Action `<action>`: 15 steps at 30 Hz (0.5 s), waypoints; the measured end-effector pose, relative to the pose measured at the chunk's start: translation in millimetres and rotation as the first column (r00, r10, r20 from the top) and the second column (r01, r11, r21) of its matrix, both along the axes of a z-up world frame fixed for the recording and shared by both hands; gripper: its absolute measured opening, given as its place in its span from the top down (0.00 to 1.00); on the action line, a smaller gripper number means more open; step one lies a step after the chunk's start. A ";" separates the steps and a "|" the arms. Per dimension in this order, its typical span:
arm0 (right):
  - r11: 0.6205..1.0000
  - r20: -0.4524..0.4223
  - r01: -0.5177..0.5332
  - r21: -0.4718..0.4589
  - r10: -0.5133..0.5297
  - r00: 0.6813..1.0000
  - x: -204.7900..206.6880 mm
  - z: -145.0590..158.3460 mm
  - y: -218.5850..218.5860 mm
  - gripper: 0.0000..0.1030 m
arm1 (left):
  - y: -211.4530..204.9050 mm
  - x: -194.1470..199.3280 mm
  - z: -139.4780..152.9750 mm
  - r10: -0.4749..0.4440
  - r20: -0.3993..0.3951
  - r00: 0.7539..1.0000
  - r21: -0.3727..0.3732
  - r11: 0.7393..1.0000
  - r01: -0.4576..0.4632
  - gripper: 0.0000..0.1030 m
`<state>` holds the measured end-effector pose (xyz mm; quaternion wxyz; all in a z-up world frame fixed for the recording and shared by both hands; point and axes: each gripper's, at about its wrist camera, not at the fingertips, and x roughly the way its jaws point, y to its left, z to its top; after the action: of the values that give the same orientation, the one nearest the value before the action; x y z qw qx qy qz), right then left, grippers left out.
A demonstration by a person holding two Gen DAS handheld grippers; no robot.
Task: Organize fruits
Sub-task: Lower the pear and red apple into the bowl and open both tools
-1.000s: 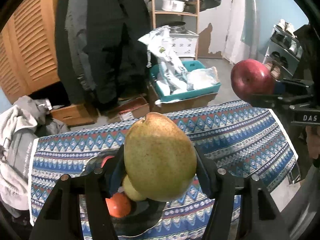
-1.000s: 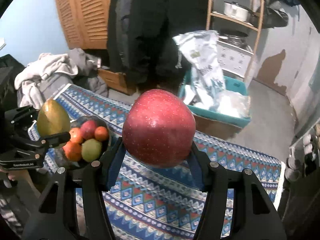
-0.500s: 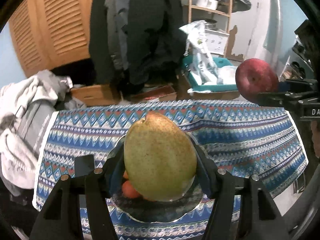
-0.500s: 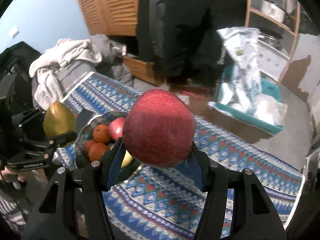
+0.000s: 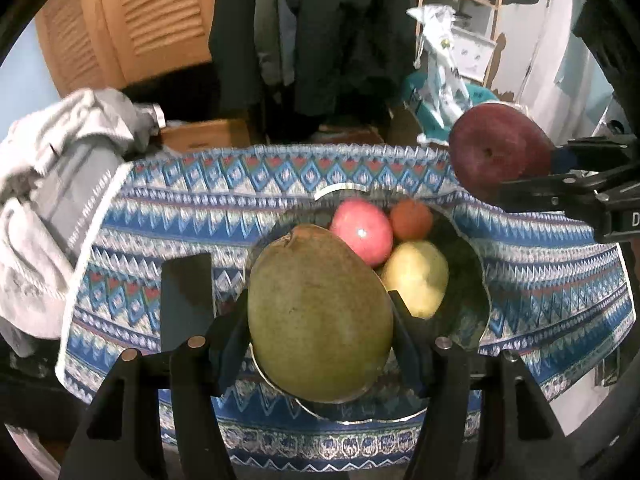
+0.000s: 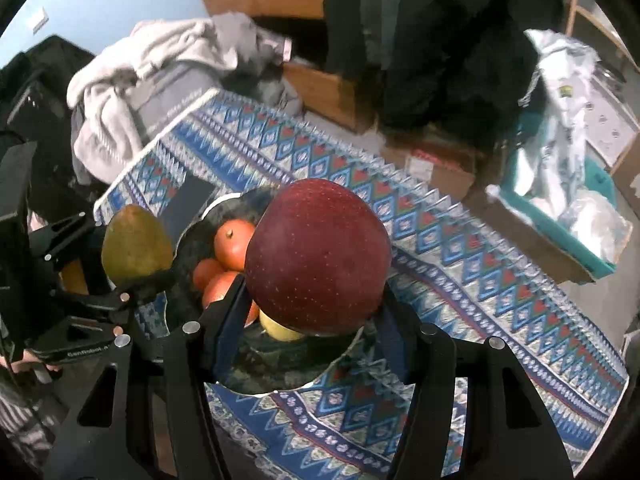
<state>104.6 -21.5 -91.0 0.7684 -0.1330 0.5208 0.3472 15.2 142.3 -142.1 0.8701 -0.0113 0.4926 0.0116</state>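
Observation:
My left gripper (image 5: 320, 320) is shut on a large green-brown pear (image 5: 318, 312) and holds it above the near left part of a dark glass bowl (image 5: 476, 280). The bowl holds a pink apple (image 5: 362, 230), an orange fruit (image 5: 411, 220) and a yellow pear (image 5: 416, 276). My right gripper (image 6: 316, 292) is shut on a dark red apple (image 6: 318, 254), held above the bowl (image 6: 272, 368). The right gripper with its apple (image 5: 494, 152) shows at the right of the left wrist view. The left gripper with the pear (image 6: 134, 242) shows at the left of the right wrist view.
The bowl sits on a table with a blue patterned cloth (image 5: 200, 200). A dark flat phone-like slab (image 5: 186, 296) lies left of the bowl. Grey clothes (image 5: 52, 168) pile beyond the table's left end. A teal bin with bags (image 6: 580, 216) and cardboard boxes stand on the floor behind.
Both grippers have moved toward the bowl and tilted down over it, each still holding its fruit. The bowl's fruits now show beside the pear and under the apple.

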 end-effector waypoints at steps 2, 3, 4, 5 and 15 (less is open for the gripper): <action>1.000 -0.015 -0.008 -0.013 0.007 1.000 -2.1 -9.8 5.6 0.42 | 0.0 -1.2 -11.6 -0.001 -0.030 1.000 -0.014 1.000 0.001 0.37; 1.000 -0.023 -0.015 -0.022 0.015 1.000 -3.3 -14.9 8.2 0.42 | -1.0 -1.9 -16.2 -0.003 -0.043 0.999 -0.015 1.000 0.003 0.37; 0.999 -0.030 -0.024 -0.033 0.023 0.999 -5.5 -21.7 11.5 0.42 | -2.0 -2.6 -22.1 -0.005 -0.056 0.998 -0.019 1.000 0.004 0.37; 0.999 -0.036 -0.029 -0.039 0.028 0.999 -6.8 -25.6 13.2 0.42 | -3.0 -3.9 -25.6 -0.007 -0.065 0.998 -0.022 1.000 0.006 0.37; 0.992 -0.101 -0.087 -0.092 0.078 0.992 -24.4 -58.2 29.1 0.42 | -16.7 -3.0 -49.8 -0.034 -0.119 0.992 -0.004 0.999 0.034 0.37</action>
<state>80.2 7.6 -149.3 0.7196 -0.1744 0.5680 0.3593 12.2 125.6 -191.9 0.8392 -0.0032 0.5437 -0.0030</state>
